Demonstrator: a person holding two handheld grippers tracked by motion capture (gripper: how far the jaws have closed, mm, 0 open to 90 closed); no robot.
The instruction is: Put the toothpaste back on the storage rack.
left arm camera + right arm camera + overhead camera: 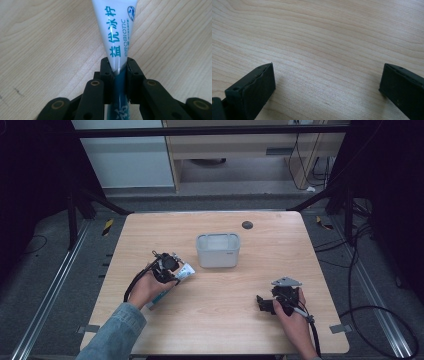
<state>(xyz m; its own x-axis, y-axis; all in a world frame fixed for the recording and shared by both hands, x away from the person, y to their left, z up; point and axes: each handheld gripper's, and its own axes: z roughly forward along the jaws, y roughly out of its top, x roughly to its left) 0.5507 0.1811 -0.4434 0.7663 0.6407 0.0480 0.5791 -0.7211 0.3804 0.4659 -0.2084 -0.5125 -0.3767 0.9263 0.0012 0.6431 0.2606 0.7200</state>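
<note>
The left gripper (pixel 119 65) pinches a white tube (pixel 117 32) with blue lettering, left of the grey bin (pixel 218 250). Right gripper (pixel 327 82): fingers (pixel 254 87) spread wide, holding nothing, over bare tabletop (pixel 324 37).

white-teal tube (pixel 117 37) | clamped in left tool (pixel 119 68) | over table

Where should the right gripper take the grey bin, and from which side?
Grip the grey bin by one thin wall at the rim, coming down from above. It stands upright with its open top up, and looks too wide for the jaws to span. The near-right rim is closest to the open right gripper. The left gripper holds the toothpaste tube.
</note>
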